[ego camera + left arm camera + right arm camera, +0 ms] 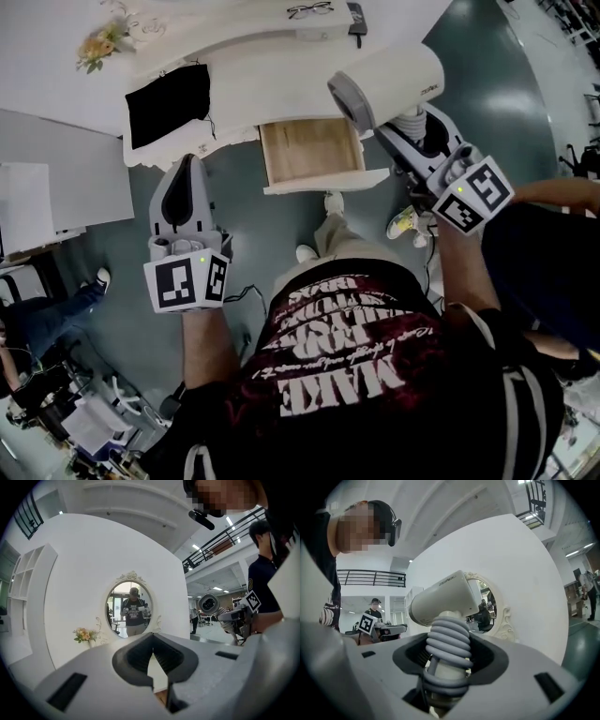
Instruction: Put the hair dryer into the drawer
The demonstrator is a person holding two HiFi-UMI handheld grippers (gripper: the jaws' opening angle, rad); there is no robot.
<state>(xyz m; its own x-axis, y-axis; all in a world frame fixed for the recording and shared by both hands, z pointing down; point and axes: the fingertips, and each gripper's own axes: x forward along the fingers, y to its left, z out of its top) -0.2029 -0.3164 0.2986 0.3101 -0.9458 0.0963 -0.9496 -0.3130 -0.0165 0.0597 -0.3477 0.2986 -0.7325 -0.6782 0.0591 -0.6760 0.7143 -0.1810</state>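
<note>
A cream hair dryer (389, 82) with a grey nozzle end hangs in the air just right of the open drawer (309, 150), level with the white dressing table's (253, 75) front edge. My right gripper (405, 127) is shut on its handle, which is wrapped in grey coiled cord (447, 641); the dryer's body (440, 599) rises above the jaws. The drawer shows a bare wooden bottom. My left gripper (187, 167) hovers left of the drawer, below the table edge, its jaws closed tip to tip with nothing between them (153, 637). The left gripper view also catches the hair dryer (208, 604) at right.
A black cloth (169, 103), glasses (309, 11) and a small flower bunch (103, 42) lie on the table. An oval mirror (130, 604) stands at its back. A white cabinet (56, 197) is at left. Another person (553, 253) stands close at right.
</note>
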